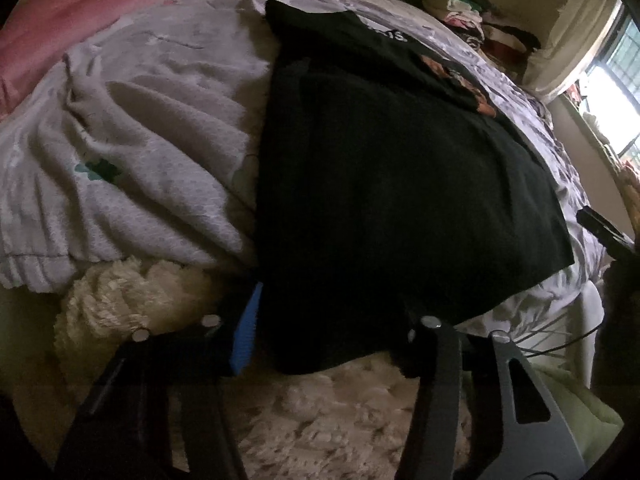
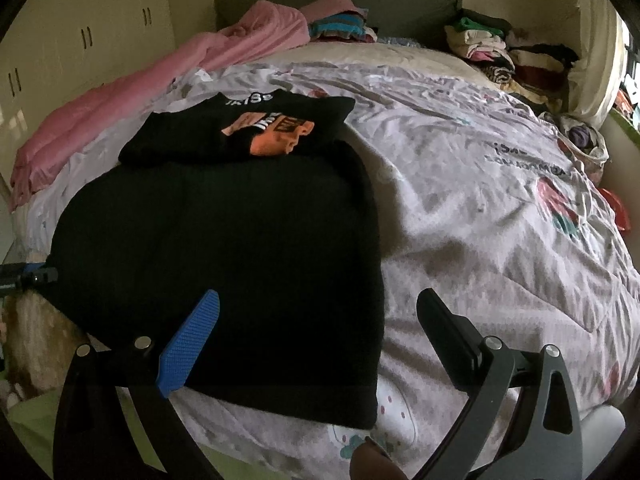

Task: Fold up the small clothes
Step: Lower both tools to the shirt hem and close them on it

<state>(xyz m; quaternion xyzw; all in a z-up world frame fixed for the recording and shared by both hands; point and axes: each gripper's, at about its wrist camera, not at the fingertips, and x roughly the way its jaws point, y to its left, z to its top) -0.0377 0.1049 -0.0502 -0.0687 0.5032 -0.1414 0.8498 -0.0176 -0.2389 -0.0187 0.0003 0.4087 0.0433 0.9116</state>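
Note:
A black garment (image 2: 224, 240) with an orange print lies flat on the pale printed quilt (image 2: 460, 208), its lower half folded up over the rest. In the left wrist view the black garment (image 1: 380, 180) fills the middle, and its near corner sits bunched between the fingers of my left gripper (image 1: 336, 320), touching the blue pad (image 1: 245, 332). That gripper looks shut on the corner. My right gripper (image 2: 320, 296) hovers open over the garment's near right part, the blue pad (image 2: 192, 344) above the cloth and the dark finger (image 2: 444, 340) above the quilt.
A pink blanket (image 2: 120, 100) runs along the bed's left side. Stacks of folded clothes (image 2: 492, 48) sit by the headboard. A cream fluffy throw (image 1: 320, 412) lies under my left gripper. There are cupboards (image 2: 80, 40) on the left and a window (image 1: 612, 92) on the right.

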